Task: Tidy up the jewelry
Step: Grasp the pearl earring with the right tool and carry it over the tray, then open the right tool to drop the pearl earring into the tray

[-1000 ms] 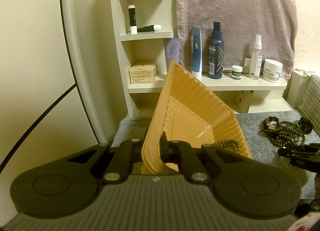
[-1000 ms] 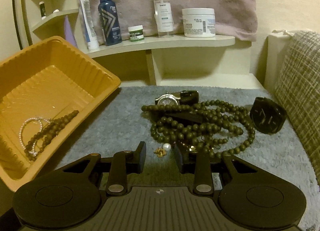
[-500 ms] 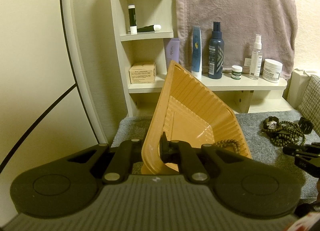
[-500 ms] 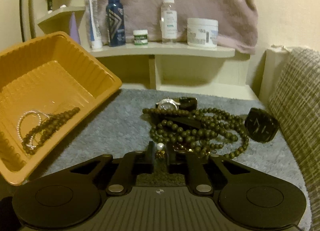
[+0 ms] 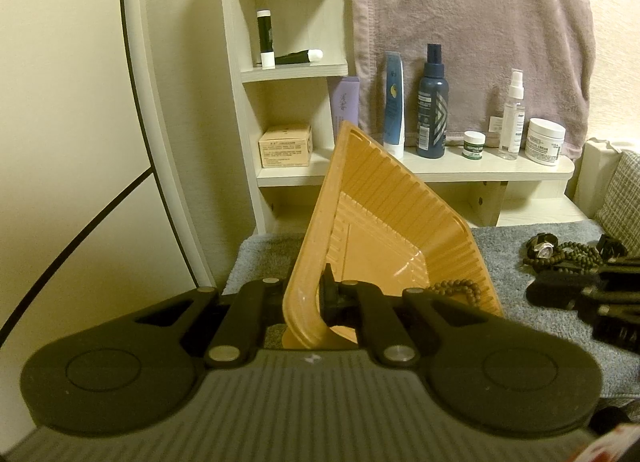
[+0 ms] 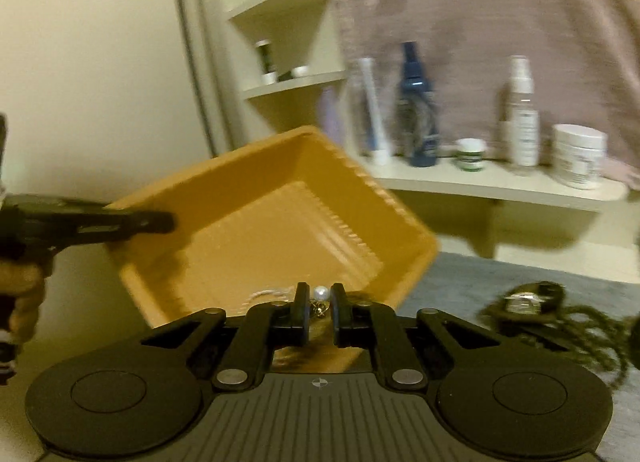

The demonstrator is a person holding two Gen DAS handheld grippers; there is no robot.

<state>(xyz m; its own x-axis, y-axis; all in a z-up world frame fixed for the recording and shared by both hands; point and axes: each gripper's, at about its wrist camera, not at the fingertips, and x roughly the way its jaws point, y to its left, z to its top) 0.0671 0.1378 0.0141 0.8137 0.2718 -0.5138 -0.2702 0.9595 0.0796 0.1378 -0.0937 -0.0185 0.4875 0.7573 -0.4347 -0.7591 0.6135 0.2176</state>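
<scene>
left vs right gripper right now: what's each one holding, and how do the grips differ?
The left gripper is clamped on the wall of the orange tray, holding it tilted; the right gripper pinches a small pearl earring. The left's jaws have only the thin tray wall between them; the right's keep a narrow gap around the earring. The right gripper's jaws have just been closing, with the earring between them. Both are shut on something.

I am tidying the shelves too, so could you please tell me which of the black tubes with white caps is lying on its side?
The tube on the right, cap pointing right; its neighbour stands upright.
</scene>
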